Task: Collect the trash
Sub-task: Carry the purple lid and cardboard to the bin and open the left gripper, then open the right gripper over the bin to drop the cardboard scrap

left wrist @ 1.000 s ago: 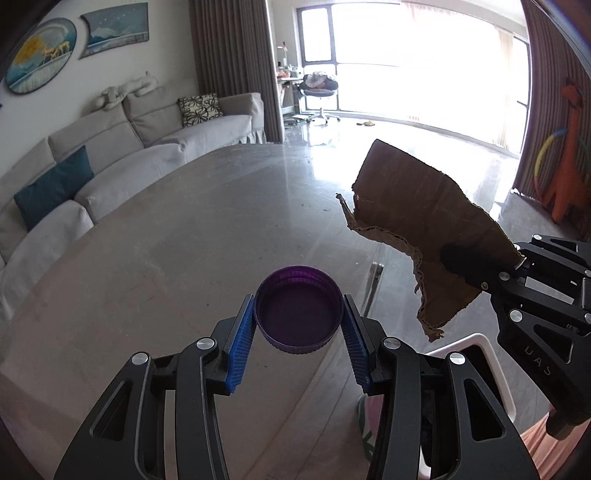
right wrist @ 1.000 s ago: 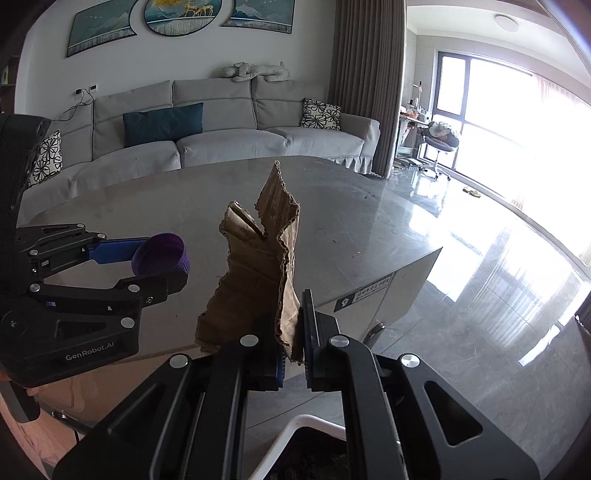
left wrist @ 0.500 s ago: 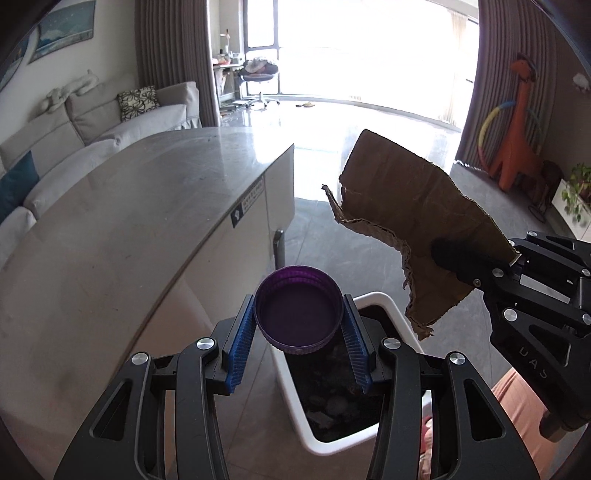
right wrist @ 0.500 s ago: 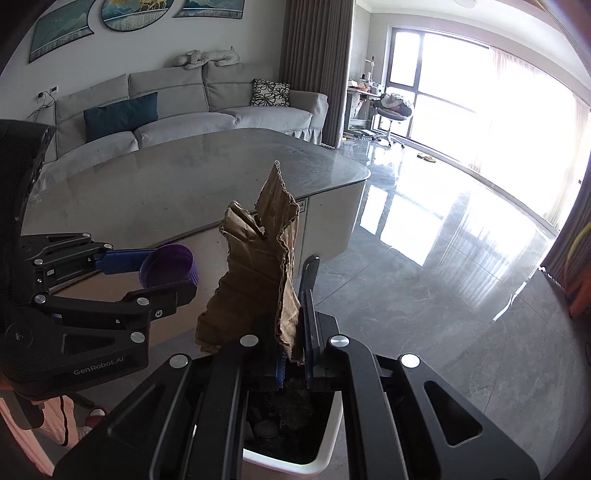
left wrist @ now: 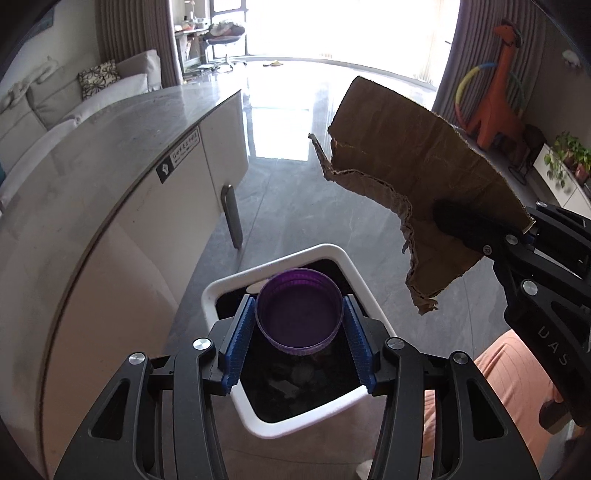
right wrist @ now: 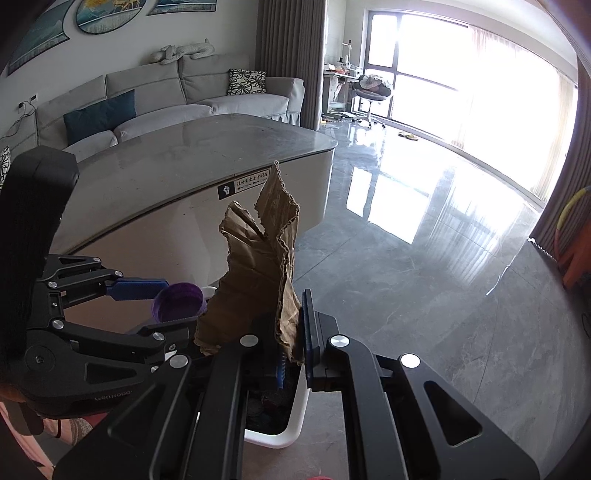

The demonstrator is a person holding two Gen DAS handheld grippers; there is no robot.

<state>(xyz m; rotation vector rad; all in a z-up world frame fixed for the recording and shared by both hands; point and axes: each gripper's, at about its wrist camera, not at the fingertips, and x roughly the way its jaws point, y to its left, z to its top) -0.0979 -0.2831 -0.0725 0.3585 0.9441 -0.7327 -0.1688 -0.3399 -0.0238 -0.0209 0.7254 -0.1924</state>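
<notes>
The left tongs (left wrist: 299, 325) grip a purple cap (left wrist: 298, 309) directly above the bin (left wrist: 354, 269), nearer its mouth than the right tongs (right wrist: 291, 332), which pinch torn cardboard (left wrist: 417, 181) upright, off to the bin's right

The cardboard (left wrist: 417, 177) is rough, matt brown paper with ragged torn edges. The purple lid (left wrist: 299, 314) looks like smooth plastic. The floor (right wrist: 424, 266) is glossy grey stone, and the counter (right wrist: 192, 147) top is polished too.

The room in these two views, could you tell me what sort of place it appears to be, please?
Most likely a home living room: a pale sofa with cushions, framed pictures on the wall above it, and a toy giraffe by the curtains.
</notes>
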